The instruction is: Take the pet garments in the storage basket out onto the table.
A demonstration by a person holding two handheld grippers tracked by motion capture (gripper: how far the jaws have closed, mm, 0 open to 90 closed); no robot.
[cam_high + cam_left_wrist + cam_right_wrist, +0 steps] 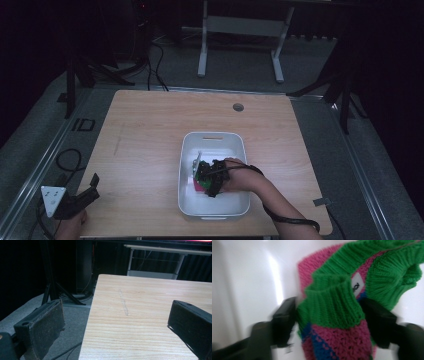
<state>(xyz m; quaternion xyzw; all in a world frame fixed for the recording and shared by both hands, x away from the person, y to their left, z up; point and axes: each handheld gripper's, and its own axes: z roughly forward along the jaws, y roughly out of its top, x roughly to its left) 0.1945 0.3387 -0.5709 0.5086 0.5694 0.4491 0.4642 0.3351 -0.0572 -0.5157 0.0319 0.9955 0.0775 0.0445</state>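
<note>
The right gripper [207, 176] is inside the white tub [188, 150], near its left wall, and its jaws are clamped on a knitted garment [337, 305] of green, pink and blue. The left gripper [86, 192] rests at the table's [150, 125] near left corner, jaws apart, holding nothing. Around the tub the tabletop is bare up to the edges.

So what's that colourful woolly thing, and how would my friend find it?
Look at the wooden table, then the white tub near its front edge. Inside it, between the jaws of the right gripper, is a knitted garment. It is the only bright thing there: green ribbed cuffs, pink and blue stitches, a small white label.
</note>
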